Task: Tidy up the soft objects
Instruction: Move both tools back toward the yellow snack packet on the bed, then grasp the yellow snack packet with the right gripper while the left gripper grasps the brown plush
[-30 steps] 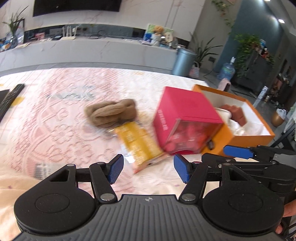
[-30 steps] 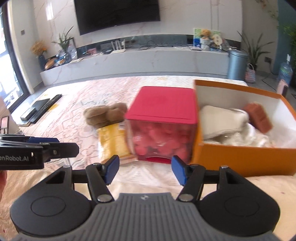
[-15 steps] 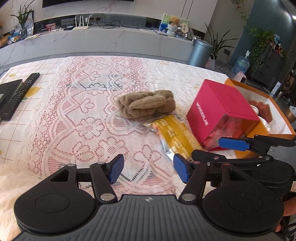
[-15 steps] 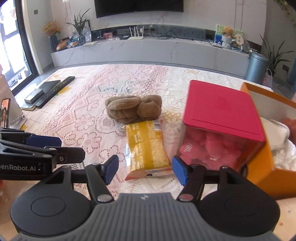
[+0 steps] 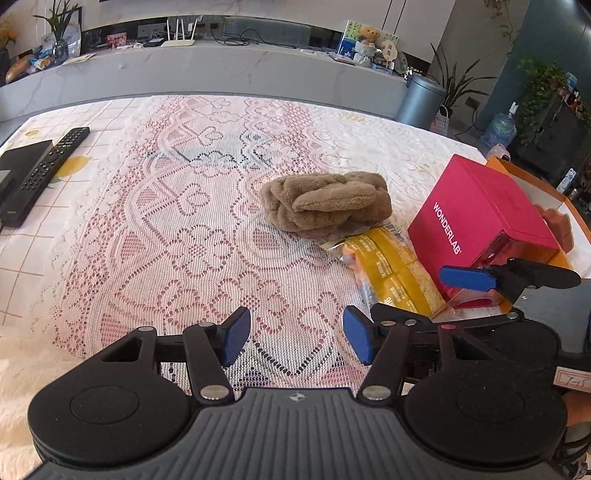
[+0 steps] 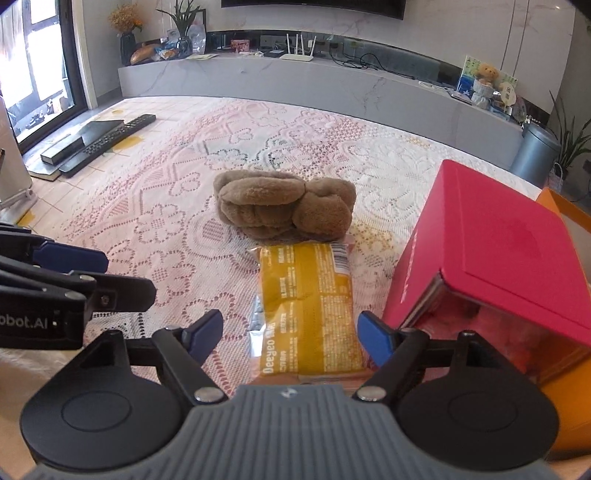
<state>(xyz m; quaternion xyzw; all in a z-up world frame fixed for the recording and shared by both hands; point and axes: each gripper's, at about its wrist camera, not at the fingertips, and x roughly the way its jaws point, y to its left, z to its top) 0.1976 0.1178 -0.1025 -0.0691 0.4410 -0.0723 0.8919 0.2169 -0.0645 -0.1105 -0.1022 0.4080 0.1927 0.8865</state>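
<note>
R claw (image 6: 290,334) wide & opening, straddling yellow snack pack (image 6: 306,306), pads not on it. L claw (image 5: 295,339) wide, closing slowly, only lace cloth (image 5: 166,240) under it, open room to its left. Brown plush (image 5: 325,203) mid-desk, touching pack's far end. Red box (image 6: 498,251) crowds pack's right; orange box (image 5: 532,177) half cut off, contents unclear.

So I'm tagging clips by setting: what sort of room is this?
Most likely a home living room: a long media console under a wall-mounted TV, a remote control on the lace-covered table, and potted plants.
</note>
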